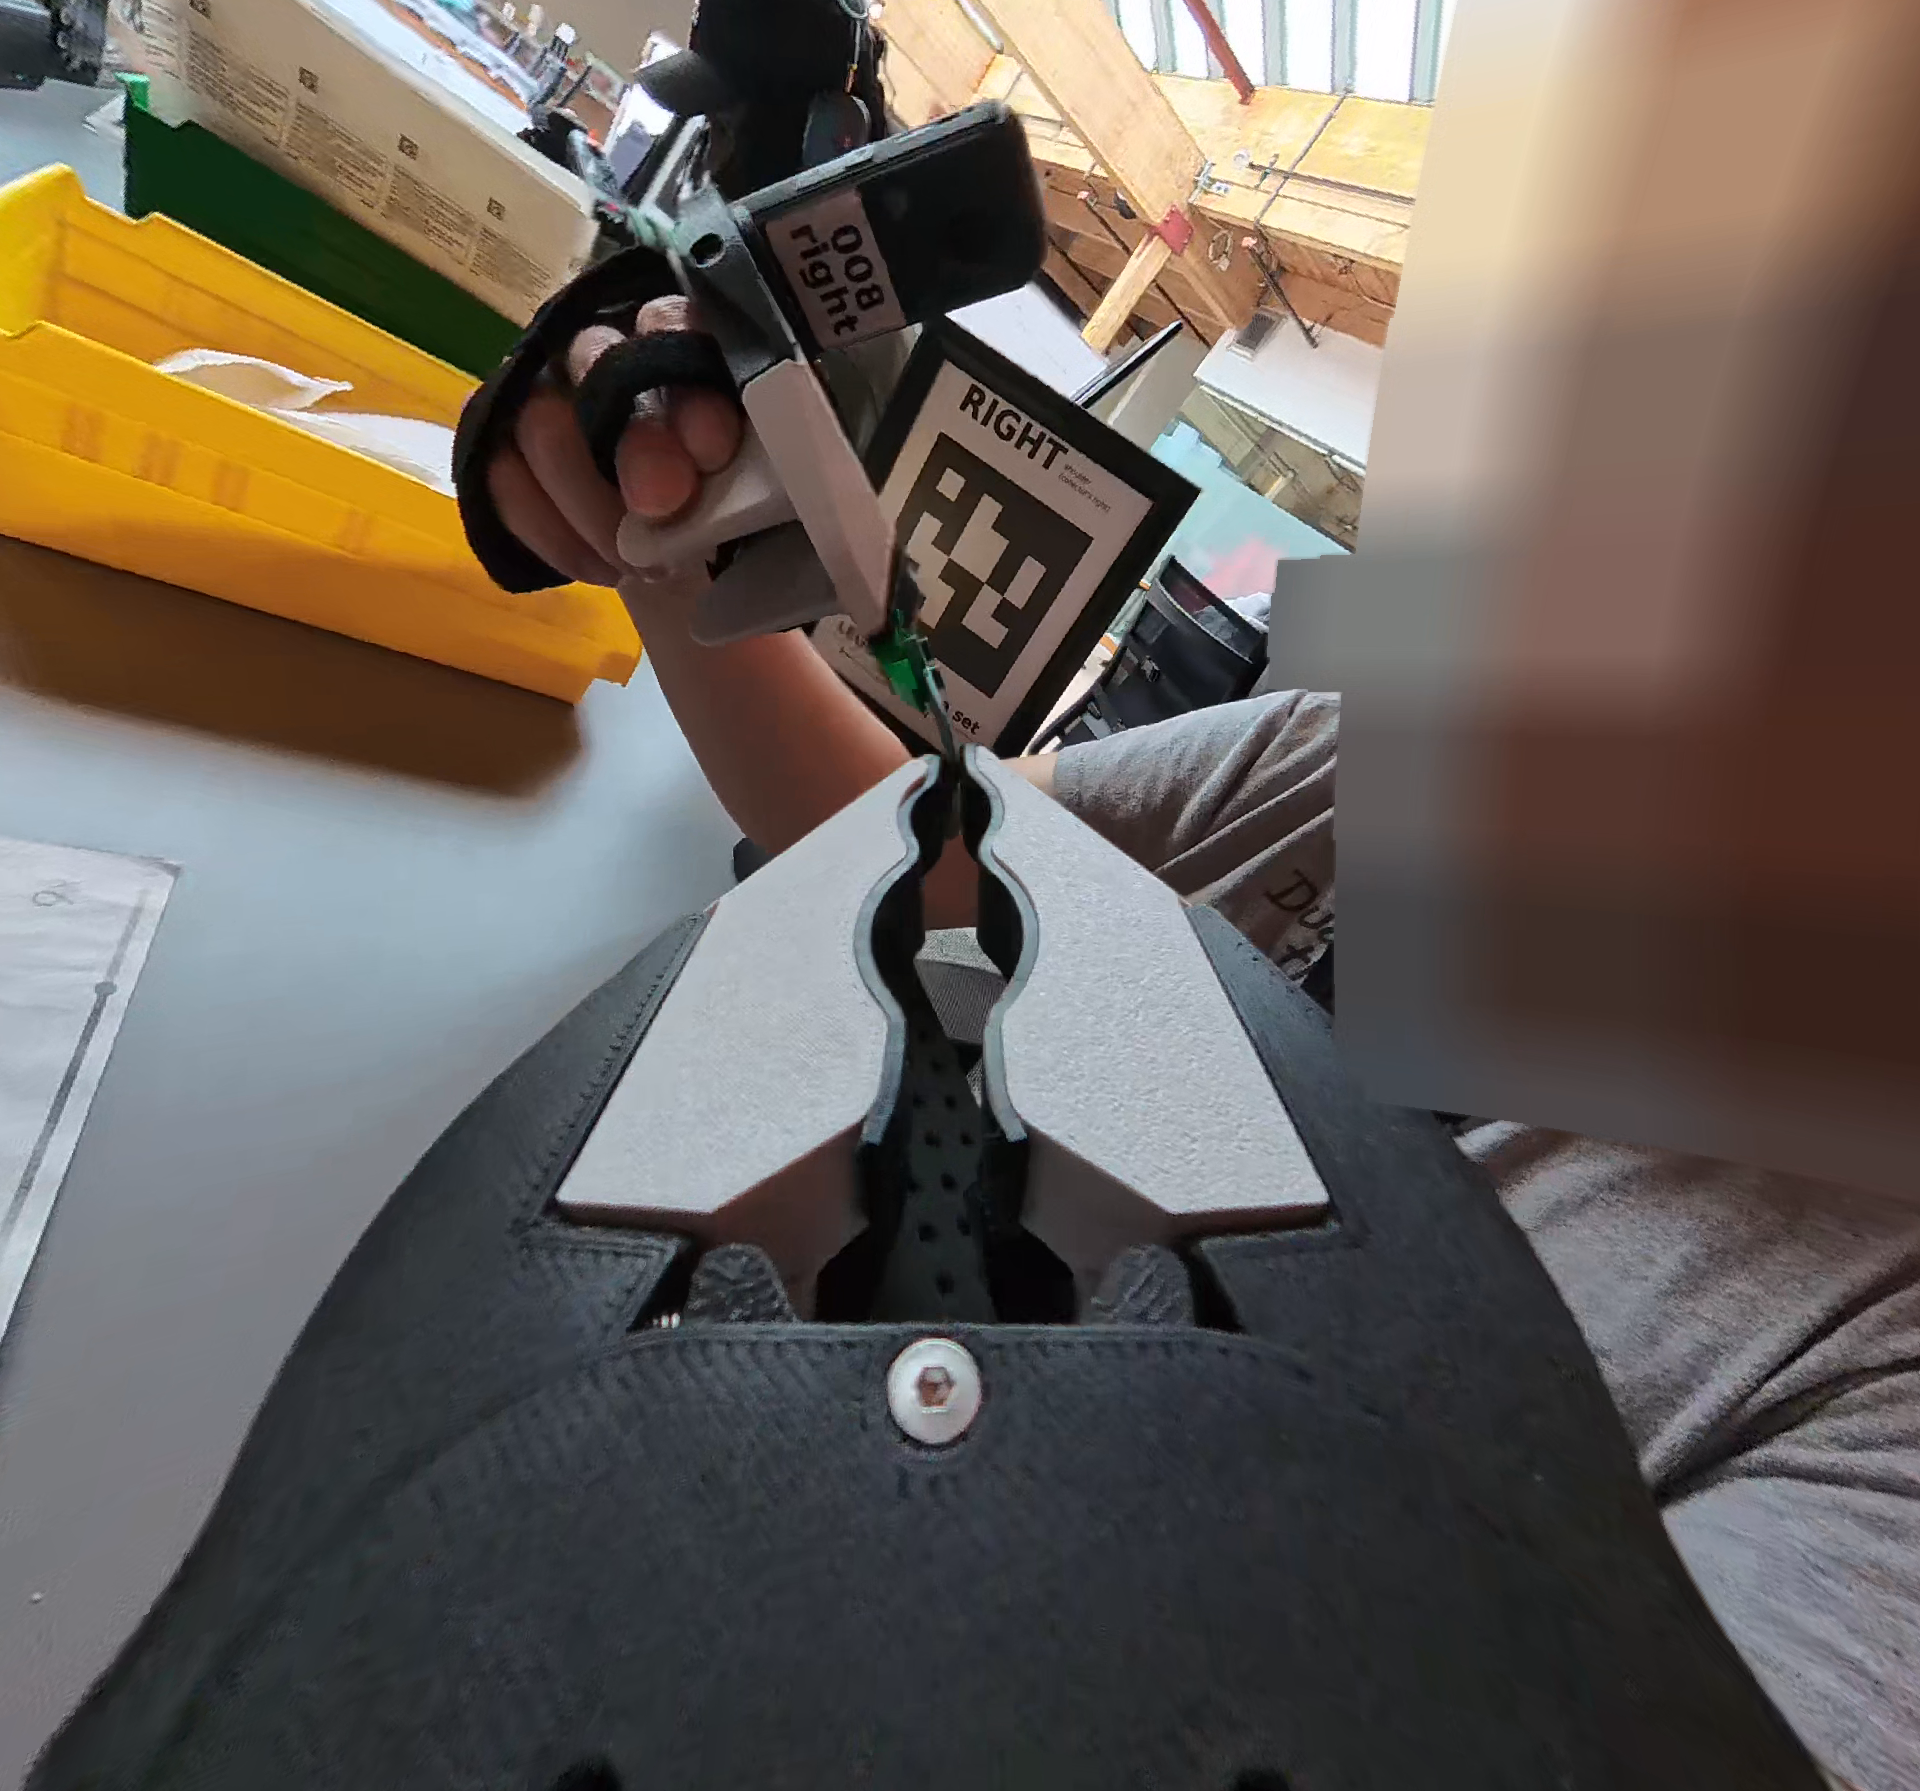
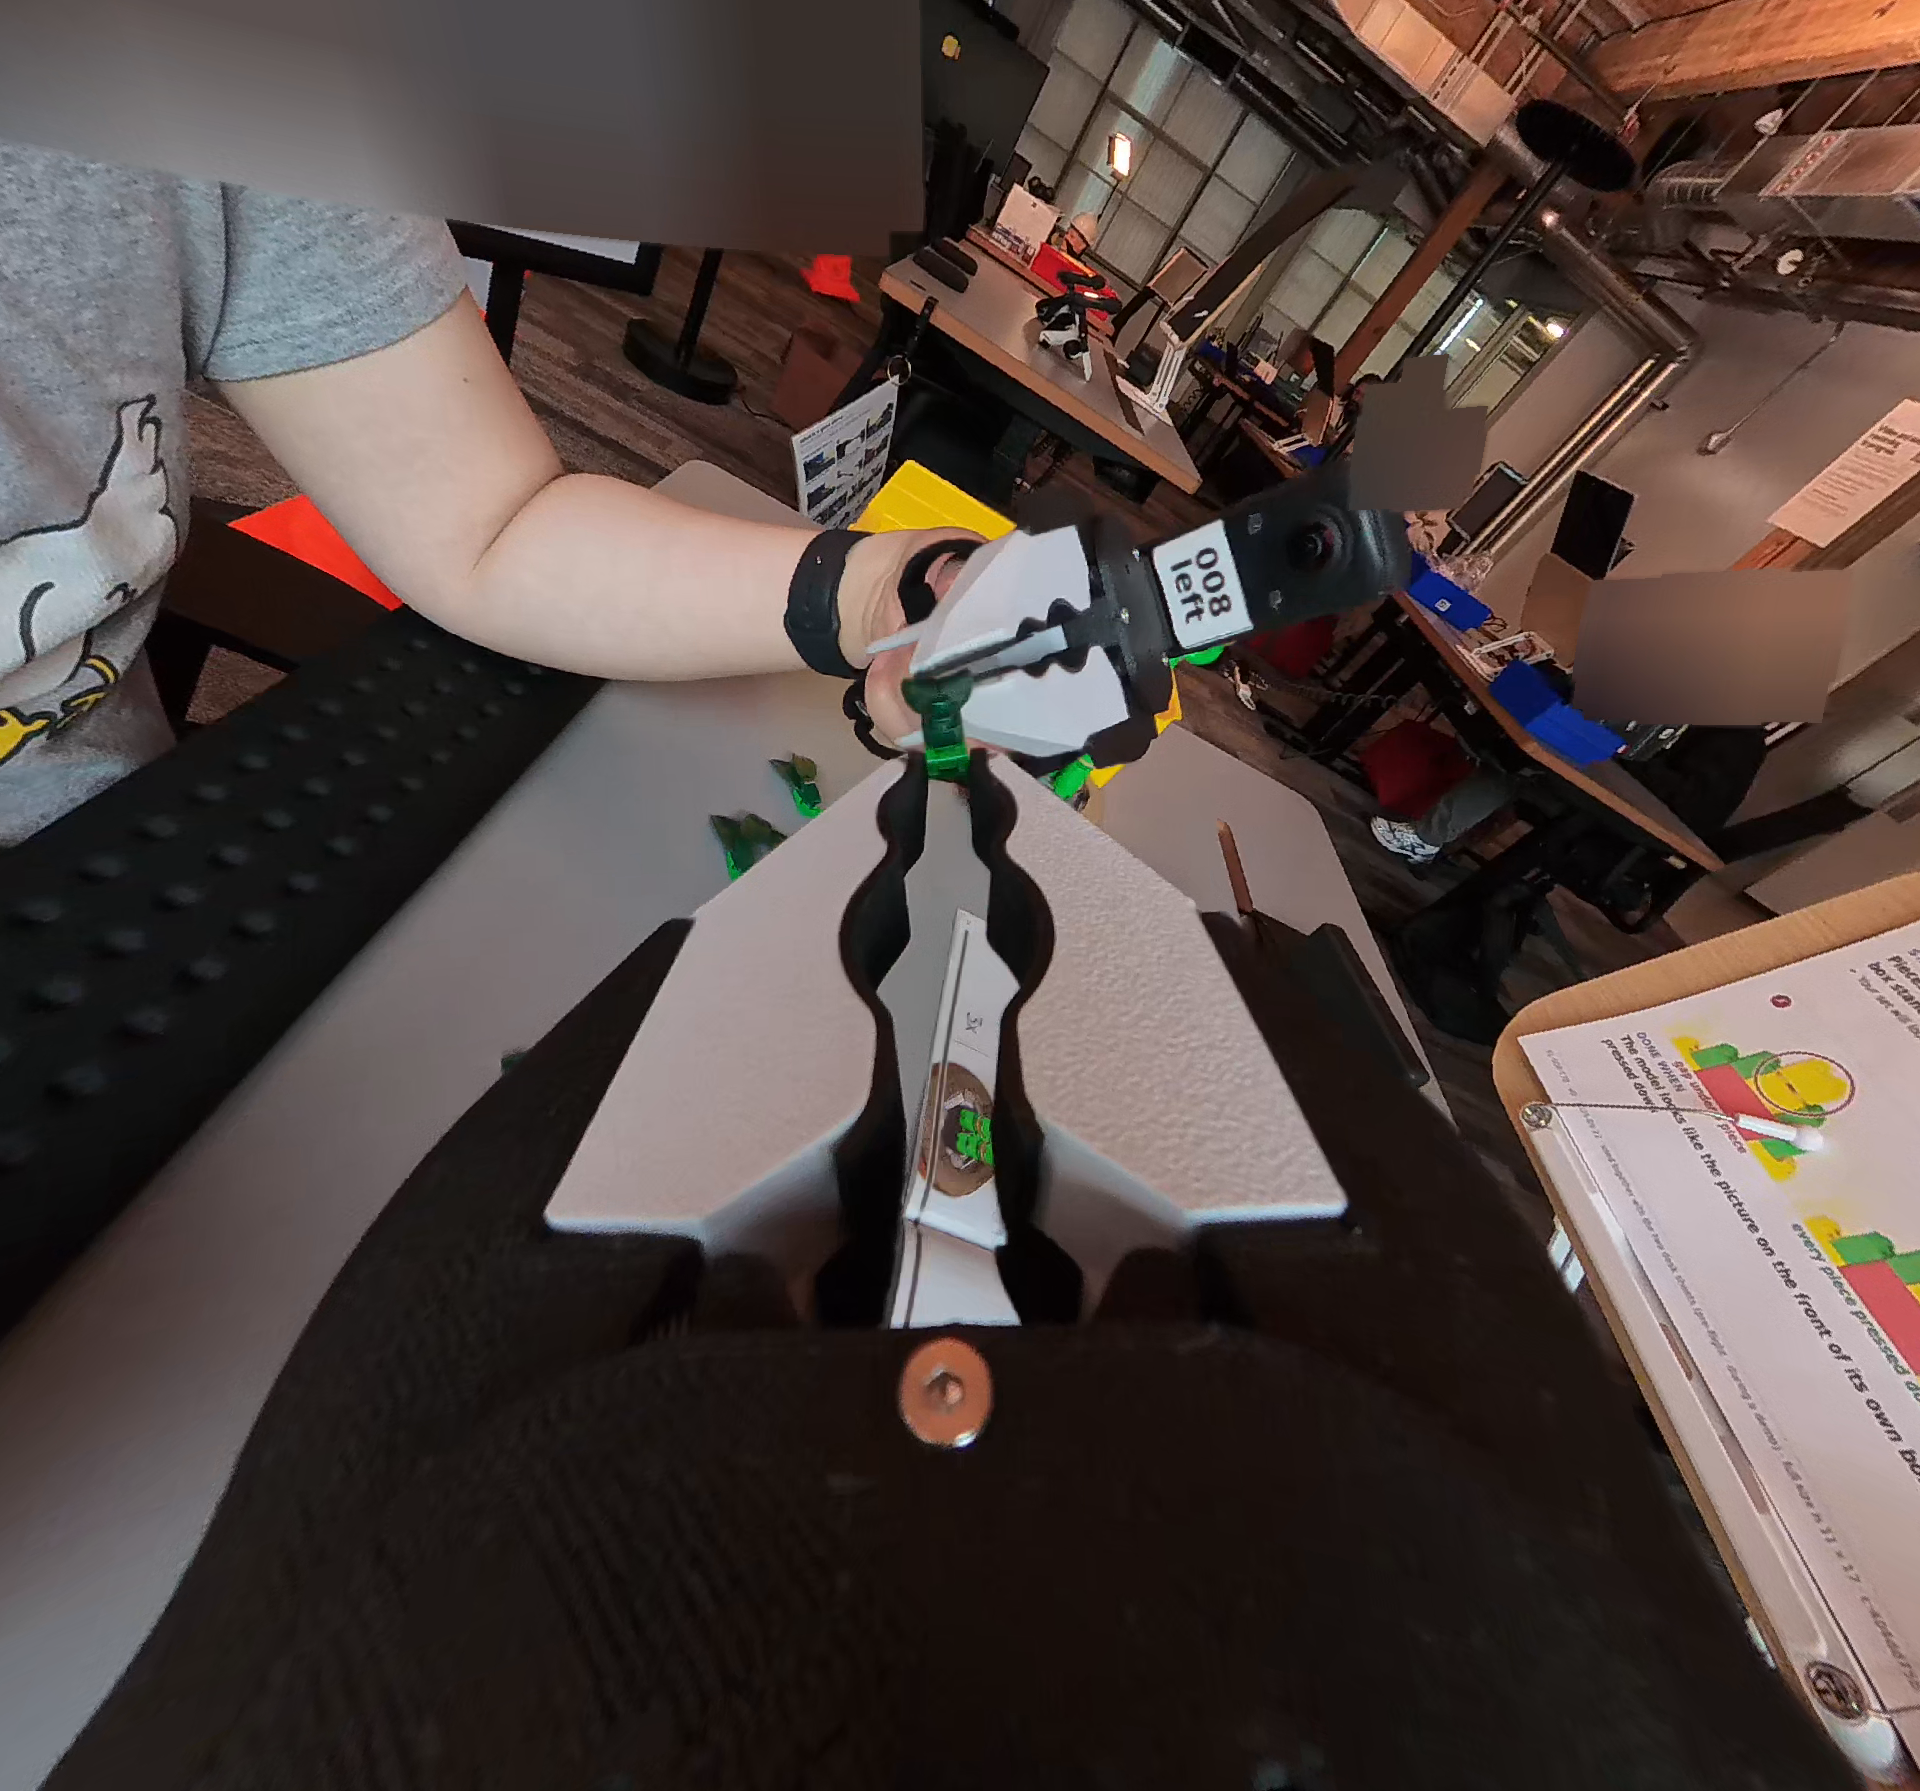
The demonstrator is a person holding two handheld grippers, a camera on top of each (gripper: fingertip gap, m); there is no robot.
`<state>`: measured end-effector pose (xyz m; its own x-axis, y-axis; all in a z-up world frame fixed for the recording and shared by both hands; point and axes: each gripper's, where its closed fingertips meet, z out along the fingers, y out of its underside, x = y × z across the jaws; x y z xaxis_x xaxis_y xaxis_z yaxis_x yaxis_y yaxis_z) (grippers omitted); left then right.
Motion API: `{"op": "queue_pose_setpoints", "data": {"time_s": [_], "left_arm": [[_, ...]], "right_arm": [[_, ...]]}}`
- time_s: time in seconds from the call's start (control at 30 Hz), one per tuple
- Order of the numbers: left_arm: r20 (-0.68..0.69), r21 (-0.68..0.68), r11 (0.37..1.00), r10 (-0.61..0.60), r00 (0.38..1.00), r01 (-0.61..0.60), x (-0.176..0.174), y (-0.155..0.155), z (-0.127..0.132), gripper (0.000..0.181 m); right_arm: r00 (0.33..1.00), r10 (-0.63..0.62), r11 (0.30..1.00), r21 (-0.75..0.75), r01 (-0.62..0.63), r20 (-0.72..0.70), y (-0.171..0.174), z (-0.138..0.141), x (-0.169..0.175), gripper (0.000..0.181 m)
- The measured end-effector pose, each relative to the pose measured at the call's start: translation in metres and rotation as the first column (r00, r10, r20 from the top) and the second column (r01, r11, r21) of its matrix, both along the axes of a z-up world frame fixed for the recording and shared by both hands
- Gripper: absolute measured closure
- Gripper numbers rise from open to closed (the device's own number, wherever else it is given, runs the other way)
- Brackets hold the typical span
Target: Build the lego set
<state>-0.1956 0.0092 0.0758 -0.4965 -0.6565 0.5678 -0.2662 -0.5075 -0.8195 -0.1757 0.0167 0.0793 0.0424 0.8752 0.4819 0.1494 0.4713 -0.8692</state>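
Above the bench, the left gripper (image 1: 948, 767) and right gripper (image 2: 943, 773) each pinched one end of a small green lego assembly (image 2: 940, 728); mid-joining, apparently. Next: press squarely together.

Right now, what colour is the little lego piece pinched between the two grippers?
Green: the lego piece has a darker and a brighter green part, clearest in the right wrist view.

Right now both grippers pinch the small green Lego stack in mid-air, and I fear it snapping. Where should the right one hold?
Judging by these views, grip the small green Lego stack on its bright lower brick, with the right gripper coming end-on, opposite the left gripper, whose jaws already cover the darker upper end.
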Motion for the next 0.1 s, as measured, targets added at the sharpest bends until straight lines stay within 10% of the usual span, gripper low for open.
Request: {"op": "queue_pose_setpoints", "data": {"time_s": [0.1], "left_arm": [[0.067,-0.024,1.0,0.013,0.998,-0.011,-0.003,0.003,0.013,0.181]], "right_arm": [[0.995,-0.007,1.0,-0.001,0.007,-0.104,0.003,0.015,0.0,0.168]]}}
